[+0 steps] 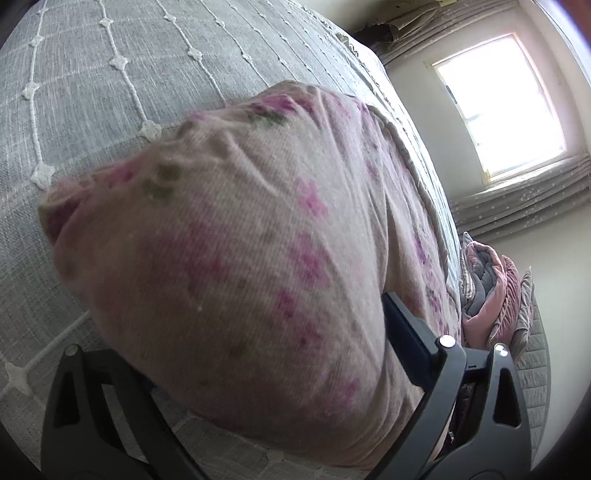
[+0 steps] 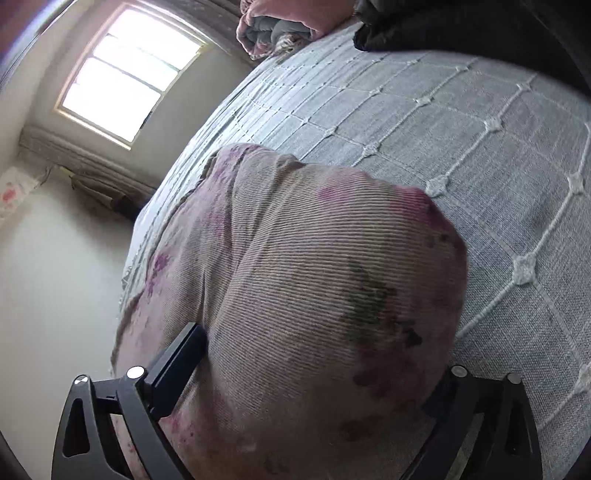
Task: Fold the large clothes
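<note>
The grey bed (image 1: 110,92) lies beyond both claws. The flowered cloth (image 1: 240,258) is bunched between the fingers of the left claw (image 1: 258,369) and of the right claw (image 2: 314,373), and both grip it.

Both wrist views close, tilted over floral garment (image 1: 240,258), sharing bedspread (image 2: 461,129), window (image 1: 506,107)

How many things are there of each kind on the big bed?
Flowery garment: 1
Grey bedspread: 1
Pink and grey folded quilt: 1
Dark cloth: 1
Total: 4
</note>
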`<state>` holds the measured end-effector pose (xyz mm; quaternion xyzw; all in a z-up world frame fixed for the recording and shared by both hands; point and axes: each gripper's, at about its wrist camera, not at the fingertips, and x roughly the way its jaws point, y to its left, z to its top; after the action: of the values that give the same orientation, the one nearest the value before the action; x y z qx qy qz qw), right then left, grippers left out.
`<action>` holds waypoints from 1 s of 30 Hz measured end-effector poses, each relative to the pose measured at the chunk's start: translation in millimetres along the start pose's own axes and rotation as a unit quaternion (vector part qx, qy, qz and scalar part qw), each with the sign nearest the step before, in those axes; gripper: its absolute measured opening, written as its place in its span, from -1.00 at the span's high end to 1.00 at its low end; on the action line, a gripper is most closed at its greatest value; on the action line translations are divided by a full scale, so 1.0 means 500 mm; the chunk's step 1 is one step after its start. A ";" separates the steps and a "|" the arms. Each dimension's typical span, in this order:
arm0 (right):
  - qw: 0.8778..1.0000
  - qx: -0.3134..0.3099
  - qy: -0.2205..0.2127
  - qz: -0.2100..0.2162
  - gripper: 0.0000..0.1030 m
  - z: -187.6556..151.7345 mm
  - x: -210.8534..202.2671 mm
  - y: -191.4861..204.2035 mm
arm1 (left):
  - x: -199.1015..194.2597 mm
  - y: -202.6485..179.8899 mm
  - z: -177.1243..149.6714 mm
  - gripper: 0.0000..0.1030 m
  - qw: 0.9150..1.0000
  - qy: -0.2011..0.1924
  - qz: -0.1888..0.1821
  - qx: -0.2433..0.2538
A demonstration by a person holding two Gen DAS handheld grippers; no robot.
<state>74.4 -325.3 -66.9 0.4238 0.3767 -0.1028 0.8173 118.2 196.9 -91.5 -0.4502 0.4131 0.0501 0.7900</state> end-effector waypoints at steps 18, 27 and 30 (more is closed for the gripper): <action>1.000 -0.008 -0.015 -0.013 -0.93 -0.003 0.007 0.004 | -0.007 -0.007 -0.010 -0.84 1.000 -0.015 0.009 0.002; 1.000 -0.021 -0.013 -0.013 -0.37 -0.007 -0.017 -0.008 | -0.028 -0.018 -0.017 -0.38 0.999 -0.028 0.009 0.029; 0.999 -0.029 -0.017 -0.012 -0.26 -0.011 -0.022 -0.003 | -0.031 -0.023 -0.013 -0.27 0.999 -0.027 0.007 0.041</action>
<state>63.1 -323.8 -62.0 0.3933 0.3704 -0.1091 0.8344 109.0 189.7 -74.6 -0.4134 0.3966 0.0505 0.8181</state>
